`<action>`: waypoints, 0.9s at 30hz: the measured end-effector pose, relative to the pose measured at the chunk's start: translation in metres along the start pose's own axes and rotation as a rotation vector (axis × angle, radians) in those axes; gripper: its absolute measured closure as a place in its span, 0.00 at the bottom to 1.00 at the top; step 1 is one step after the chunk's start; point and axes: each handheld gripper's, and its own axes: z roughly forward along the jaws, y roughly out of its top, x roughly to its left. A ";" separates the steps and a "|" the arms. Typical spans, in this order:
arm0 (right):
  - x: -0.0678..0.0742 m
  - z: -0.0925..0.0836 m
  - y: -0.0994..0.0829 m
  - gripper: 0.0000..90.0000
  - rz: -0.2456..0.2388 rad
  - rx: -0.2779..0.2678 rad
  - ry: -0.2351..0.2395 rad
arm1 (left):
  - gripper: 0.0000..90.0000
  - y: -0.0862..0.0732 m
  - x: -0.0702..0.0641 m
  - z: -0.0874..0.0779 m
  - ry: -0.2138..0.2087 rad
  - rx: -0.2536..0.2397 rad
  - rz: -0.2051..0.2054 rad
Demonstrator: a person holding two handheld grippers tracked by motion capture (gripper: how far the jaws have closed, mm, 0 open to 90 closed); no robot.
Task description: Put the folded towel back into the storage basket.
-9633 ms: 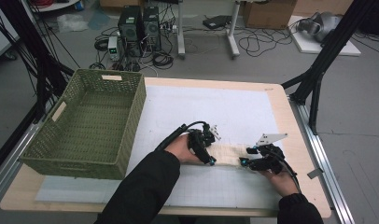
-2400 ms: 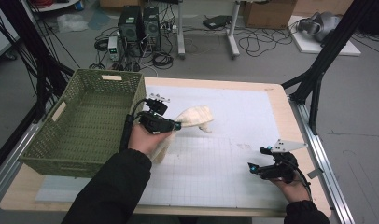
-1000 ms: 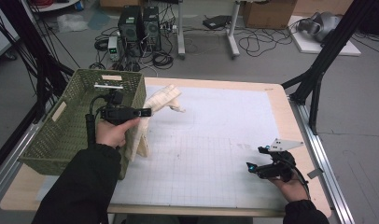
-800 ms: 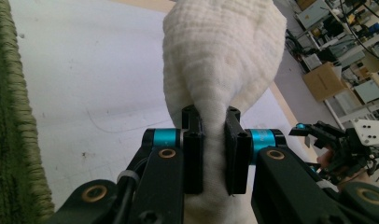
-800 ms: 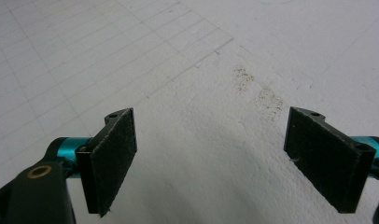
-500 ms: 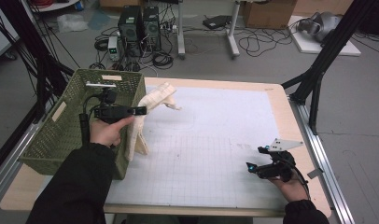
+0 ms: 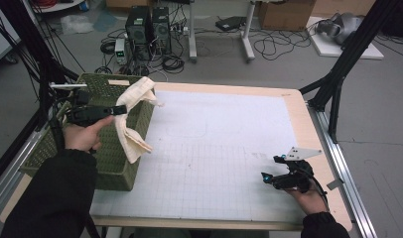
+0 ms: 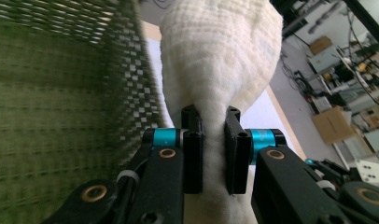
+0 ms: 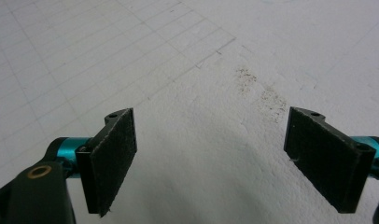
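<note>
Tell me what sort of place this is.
Probably a lab or workshop set up for recording: desktop computer towers and loose cables lie on the floor behind the table, black frame struts stand around it, and a gridded white mat covers its top.

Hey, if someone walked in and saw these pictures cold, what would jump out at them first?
Probably the cream cloth draped over the near right rim of the green basket at the table's left, pinched in the left hand-held gripper. In the left gripper view the jaws are clamped on a bunched fold of it. Then the right hand-held gripper, resting open and empty on the white gridded mat near the table's front right.
</note>
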 end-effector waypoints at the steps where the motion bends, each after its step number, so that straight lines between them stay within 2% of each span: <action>1: 0.000 0.000 0.000 0.18 0.000 0.002 0.002 | 0.89 0.000 0.002 -0.003 0.012 -0.003 0.000; 8: 0.000 0.002 0.000 0.18 -0.003 0.007 0.000 | 0.89 -0.001 0.018 -0.015 0.060 0.016 0.002; 19: 0.000 0.003 0.000 0.18 -0.004 0.017 0.003 | 0.89 -0.005 0.034 -0.032 0.132 0.061 0.017; 25: -0.001 0.002 -0.001 0.18 -0.001 0.012 0.001 | 0.89 -0.011 0.042 -0.038 0.203 0.111 0.031; 27: -0.001 0.002 -0.001 0.18 0.000 0.008 0.000 | 0.89 -0.014 0.045 -0.039 0.244 0.143 0.046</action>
